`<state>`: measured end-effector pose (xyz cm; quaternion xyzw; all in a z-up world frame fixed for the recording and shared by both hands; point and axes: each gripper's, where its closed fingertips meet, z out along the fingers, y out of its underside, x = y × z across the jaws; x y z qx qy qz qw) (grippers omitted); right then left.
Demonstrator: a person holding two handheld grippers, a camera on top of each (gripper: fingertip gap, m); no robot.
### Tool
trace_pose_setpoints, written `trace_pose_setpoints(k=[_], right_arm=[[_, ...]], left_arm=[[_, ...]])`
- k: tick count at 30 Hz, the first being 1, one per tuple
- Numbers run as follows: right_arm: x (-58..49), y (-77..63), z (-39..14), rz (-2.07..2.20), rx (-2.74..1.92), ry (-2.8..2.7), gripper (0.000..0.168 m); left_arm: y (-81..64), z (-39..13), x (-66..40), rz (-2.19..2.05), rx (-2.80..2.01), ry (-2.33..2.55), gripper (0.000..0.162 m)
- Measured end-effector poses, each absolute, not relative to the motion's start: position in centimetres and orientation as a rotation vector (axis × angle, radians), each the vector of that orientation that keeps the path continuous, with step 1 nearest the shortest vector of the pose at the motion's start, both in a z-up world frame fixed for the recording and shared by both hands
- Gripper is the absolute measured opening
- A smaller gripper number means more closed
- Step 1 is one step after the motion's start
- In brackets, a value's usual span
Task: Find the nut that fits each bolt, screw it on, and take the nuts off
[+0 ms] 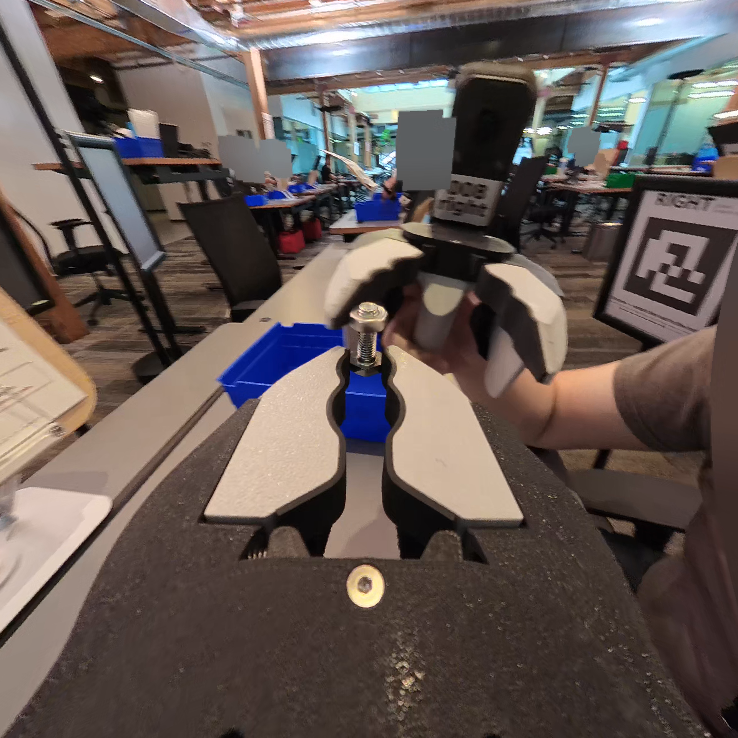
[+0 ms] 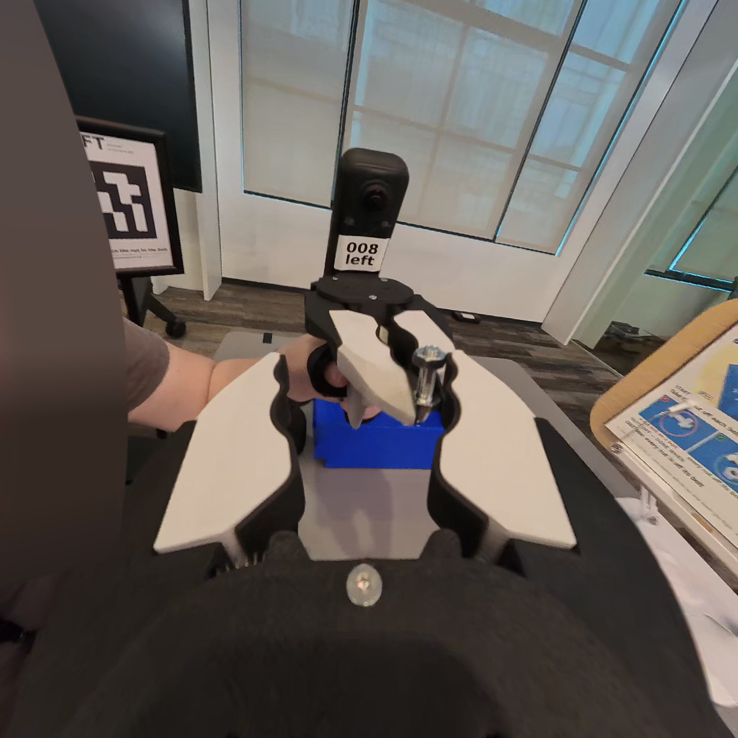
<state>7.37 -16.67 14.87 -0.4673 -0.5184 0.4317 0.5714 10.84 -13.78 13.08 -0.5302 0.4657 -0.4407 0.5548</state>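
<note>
My left gripper [image 1: 365, 353] is shut on a silver nut [image 1: 365, 363] at the lower end of a steel bolt [image 1: 366, 337]. The bolt stands upright with its hex head [image 1: 367, 313] on top. In the right wrist view the left gripper [image 2: 415, 415] holds the same bolt [image 2: 424, 385] above the blue bin. My right gripper [image 2: 365, 359] is open and empty. Its right fingertip [image 2: 451, 363] is right beside the bolt head [image 2: 429, 355]. The right gripper [image 1: 439, 343] also shows in the left wrist view, open, held in a hand just behind the bolt.
A blue bin [image 1: 279, 359] [image 2: 379, 443] sits on the grey table [image 1: 159, 419] under both grippers. An instruction board [image 2: 679, 431] leans at the table's side, with a white sheet [image 2: 679, 579] below it. Framed marker signs [image 1: 675, 259] [image 2: 123, 199] stand on the floor. Left and right tips are no more than a few centimetres apart.
</note>
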Motion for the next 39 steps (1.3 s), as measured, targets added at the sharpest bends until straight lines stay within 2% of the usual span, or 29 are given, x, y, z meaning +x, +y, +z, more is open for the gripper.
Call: trace_pose_setpoints(k=[1,3,13,14,15,16,22,27,35,39], right_arm=[[7.5,-16.7,14.9,0.989,-1.101,-1.222,0.076],[8.0,-17.3,15.2,0.998,-1.089,-1.251,0.06],[7.5,-16.5,15.0,0.994,-1.099,-1.203,0.074],[7.7,-16.5,15.1,0.971,-1.103,-1.209,0.072],[8.0,-16.9,15.2,0.968,-1.095,-1.232,0.056],[8.4,-17.5,15.5,1.001,-1.078,-1.254,0.051],[9.3,-15.9,16.2,1.002,-1.096,-1.157,0.051],[8.9,-14.8,14.8,1.068,-1.154,-1.176,0.028],[8.8,-15.4,14.6,1.16,-1.154,-1.205,0.009],[8.8,-15.7,14.5,1.231,-1.153,-1.22,0.008]], left_arm=[[-13.5,13.3,10.5,-1.041,-1.255,1.084,0.014],[-12.9,14.0,9.6,-1.054,-1.253,1.032,0.014],[-13.6,12.7,10.9,-1.013,-1.269,1.11,0.014],[-13.3,12.9,10.6,-1.01,-1.273,1.092,0.014],[-12.9,13.2,10.1,-1.017,-1.276,1.064,0.014],[-12.6,13.7,9.6,-1.033,-1.268,1.03,0.014],[-13.5,13.3,10.2,-1.074,-1.258,1.089,0.014],[-14.5,12.9,11.0,-1.117,-1.249,1.134,0.014],[-15.5,12.9,11.1,-1.138,-1.215,1.194,0.014],[-15.9,12.9,11.1,-1.124,-1.2,1.229,0.014]])
